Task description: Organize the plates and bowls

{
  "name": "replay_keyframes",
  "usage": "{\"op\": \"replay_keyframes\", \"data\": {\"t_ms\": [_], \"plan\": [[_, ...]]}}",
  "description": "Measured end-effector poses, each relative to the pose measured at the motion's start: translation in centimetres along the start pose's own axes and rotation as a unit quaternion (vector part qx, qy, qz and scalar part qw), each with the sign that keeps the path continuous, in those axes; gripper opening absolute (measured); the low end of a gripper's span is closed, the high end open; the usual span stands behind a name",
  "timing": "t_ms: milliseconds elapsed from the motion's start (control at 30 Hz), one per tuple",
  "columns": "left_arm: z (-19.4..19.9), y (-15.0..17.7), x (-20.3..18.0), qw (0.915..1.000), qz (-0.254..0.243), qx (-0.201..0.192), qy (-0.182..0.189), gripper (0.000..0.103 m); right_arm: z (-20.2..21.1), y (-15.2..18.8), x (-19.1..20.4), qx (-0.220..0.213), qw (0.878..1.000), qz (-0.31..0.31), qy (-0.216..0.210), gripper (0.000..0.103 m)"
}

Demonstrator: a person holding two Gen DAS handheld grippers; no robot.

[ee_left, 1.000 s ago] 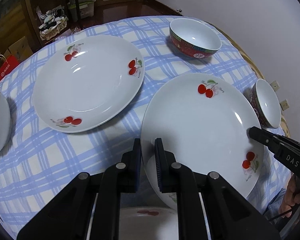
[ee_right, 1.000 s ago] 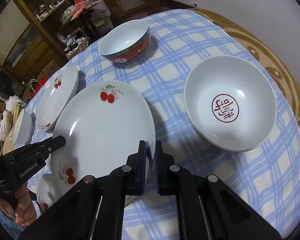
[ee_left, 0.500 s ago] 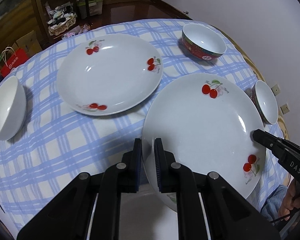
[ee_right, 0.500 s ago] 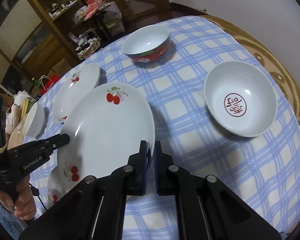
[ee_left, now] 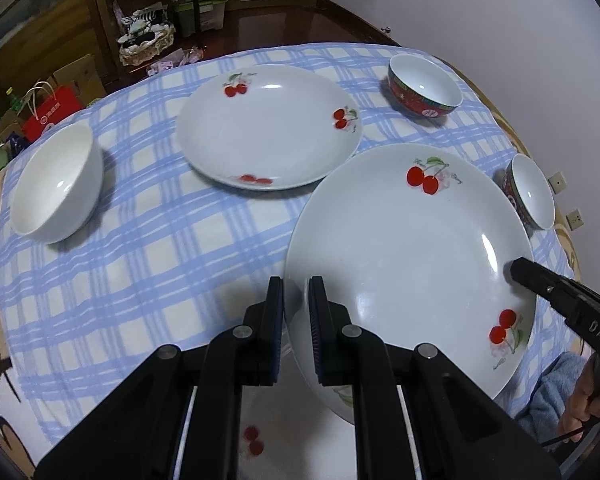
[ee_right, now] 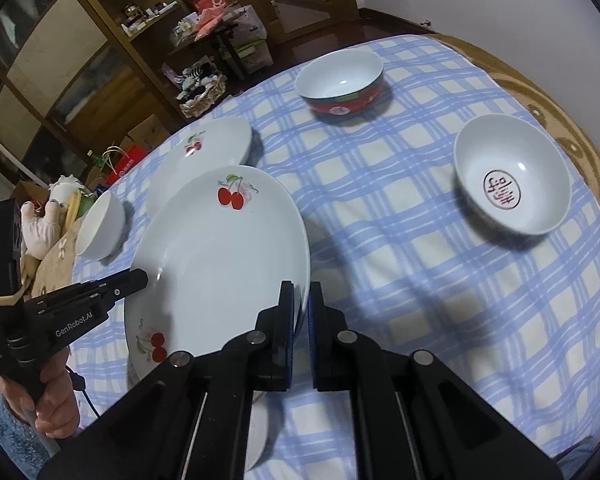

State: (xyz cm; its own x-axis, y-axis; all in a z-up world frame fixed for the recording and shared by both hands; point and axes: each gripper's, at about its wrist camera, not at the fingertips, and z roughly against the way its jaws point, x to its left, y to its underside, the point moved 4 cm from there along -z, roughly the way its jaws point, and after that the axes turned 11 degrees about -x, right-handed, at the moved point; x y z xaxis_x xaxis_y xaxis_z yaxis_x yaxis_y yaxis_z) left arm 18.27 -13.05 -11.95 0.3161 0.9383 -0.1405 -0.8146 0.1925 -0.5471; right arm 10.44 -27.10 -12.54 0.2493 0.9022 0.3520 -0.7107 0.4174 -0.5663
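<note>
The held cherry plate (ee_left: 400,248) hangs above the blue checked tablecloth (ee_left: 140,248), gripped on two opposite edges: the left gripper (ee_left: 296,300) pinches its near-left rim, the pads clamped on either side of the lip, and the right gripper (ee_right: 300,304) is pressed together on the opposite rim. Beneath the held plate, another plate with cherries (ee_left: 284,432) lies at the table's near edge, mostly hidden by the left gripper's fingers. Beyond the held plate's far-left rim rests a second cherry plate (ee_left: 268,128) flat on the cloth, close to that rim but with a strip of cloth showing between. A plain white bowl (ee_left: 56,184) stands well off to the left of the held plate, with broad bare cloth between them. A red-sided bowl (ee_left: 424,92) sits past the far edge, and a white bowl with a red seal inside (ee_right: 512,176) stands to the right, both apart from it.
</note>
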Motion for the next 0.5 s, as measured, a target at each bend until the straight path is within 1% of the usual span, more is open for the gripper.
{"op": "replay_keyframes", "data": {"t_ms": [67, 133, 267, 400, 500], "plan": [[0.5, 0.3, 0.4, 1.0000, 0.000, 0.001, -0.001, 0.012, 0.5, 0.2, 0.8, -0.002, 1.000, -0.003, -0.013, 0.007], [1.2, 0.7, 0.9, 1.0000, 0.003, 0.004, -0.002, 0.012, 1.0, 0.5, 1.5, -0.004, 1.000, 0.008, -0.016, 0.007], [2.2, 1.6, 1.3, 0.9998, -0.013, 0.008, -0.009, 0.012, 1.7, 1.3, 2.6, -0.003, 1.000, 0.019, -0.021, 0.007], [3.0, 2.5, 1.7, 0.9999, -0.005, 0.014, -0.007, 0.012, 2.2, 2.3, 3.1, -0.001, 0.999, 0.027, -0.019, 0.007], [3.7, 3.3, 2.1, 0.9998, 0.003, 0.010, -0.014, 0.012, 2.3, 2.7, 3.5, 0.004, 0.999, 0.028, -0.017, 0.007]]}}
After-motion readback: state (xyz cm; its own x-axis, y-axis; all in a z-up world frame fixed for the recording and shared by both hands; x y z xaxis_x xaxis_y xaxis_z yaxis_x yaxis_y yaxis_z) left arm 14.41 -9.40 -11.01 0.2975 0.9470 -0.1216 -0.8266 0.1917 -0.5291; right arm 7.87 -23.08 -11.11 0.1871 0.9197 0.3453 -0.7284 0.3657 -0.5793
